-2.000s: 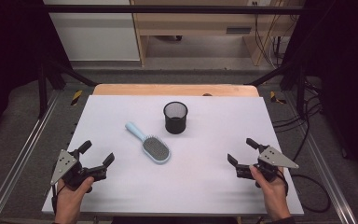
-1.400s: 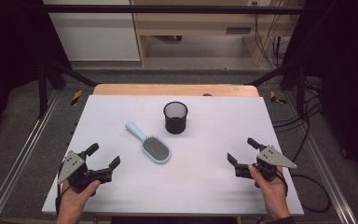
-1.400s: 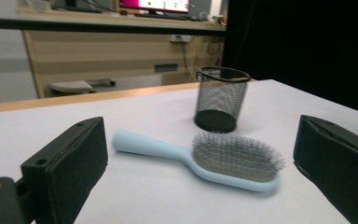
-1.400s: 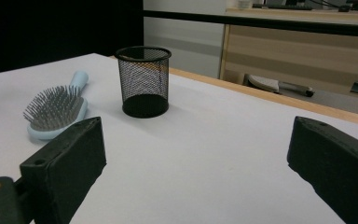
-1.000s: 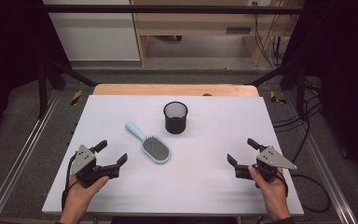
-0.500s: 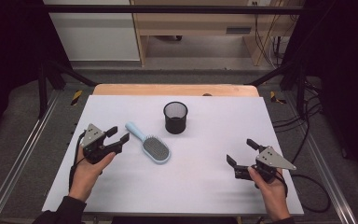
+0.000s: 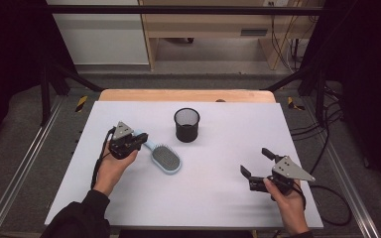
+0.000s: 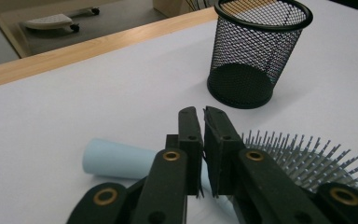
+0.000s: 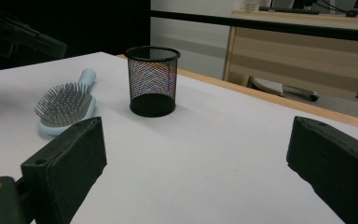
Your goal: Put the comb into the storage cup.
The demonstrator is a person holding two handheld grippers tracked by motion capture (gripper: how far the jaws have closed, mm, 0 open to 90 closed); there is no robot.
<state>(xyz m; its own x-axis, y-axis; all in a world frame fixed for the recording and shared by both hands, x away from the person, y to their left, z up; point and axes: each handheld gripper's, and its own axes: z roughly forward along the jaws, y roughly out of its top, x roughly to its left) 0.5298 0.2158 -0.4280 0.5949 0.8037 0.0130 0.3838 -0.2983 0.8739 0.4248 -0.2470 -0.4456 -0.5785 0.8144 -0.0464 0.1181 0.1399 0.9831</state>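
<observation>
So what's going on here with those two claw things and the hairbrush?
A person sits at a white table with a hand-held claw in each hand. The left claw has just been closing over the handle of a light blue hairbrush; its jaws are nearly together above the handle, which lies flat on the table. The right claw rests near the table's near right corner with its jaws wide open and nothing between them. A black mesh cup stands upright just beyond the brush.
</observation>
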